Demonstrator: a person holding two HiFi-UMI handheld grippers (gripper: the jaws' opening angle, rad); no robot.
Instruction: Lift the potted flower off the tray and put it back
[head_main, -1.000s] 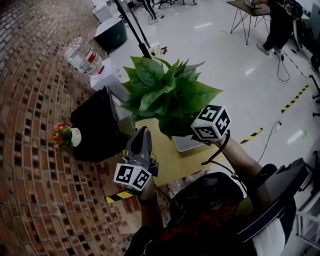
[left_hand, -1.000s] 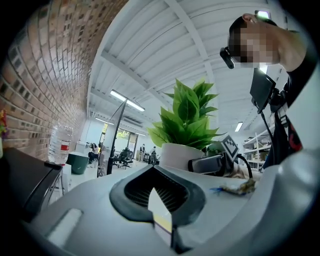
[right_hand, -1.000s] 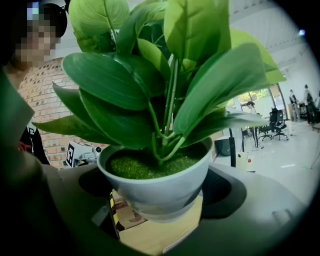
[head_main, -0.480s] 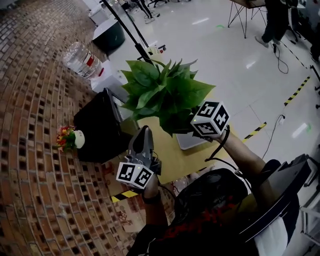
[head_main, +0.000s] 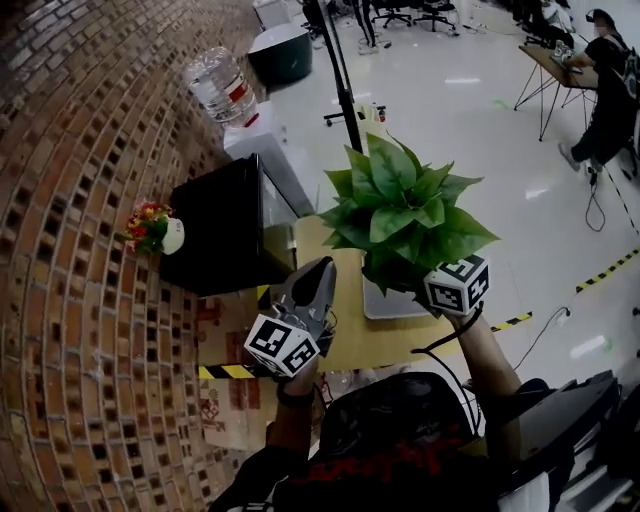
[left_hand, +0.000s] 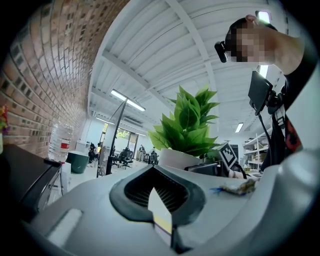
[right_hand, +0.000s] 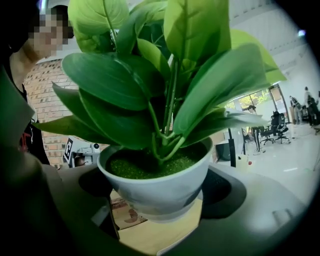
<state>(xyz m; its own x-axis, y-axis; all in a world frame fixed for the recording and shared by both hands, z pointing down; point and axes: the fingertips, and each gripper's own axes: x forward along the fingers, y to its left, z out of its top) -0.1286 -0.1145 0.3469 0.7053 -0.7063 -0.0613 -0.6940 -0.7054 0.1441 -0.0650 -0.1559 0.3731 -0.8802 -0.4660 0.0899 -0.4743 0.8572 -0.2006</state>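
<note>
Currently the potted flower (head_main: 400, 212) is gripped at its white pot by the right tongs (right_hand: 156, 200), with one jaw pressed to each side of the pot wall. The pot is upright and appears to be raised clear of the grey tray (head_main: 385, 305), which lies on the desk (head_main: 345, 325) below it. The left tongs (left_hand: 161, 200) are closed on nothing and are held to the near left, well apart from the plant.

For the return, the pot is to be lowered straight down and held level. In the head view the tray is largely masked by the leaves, so alignment is better judged in the right gripper view. Grip is to be released only once the base is felt to be seated flat.
</note>
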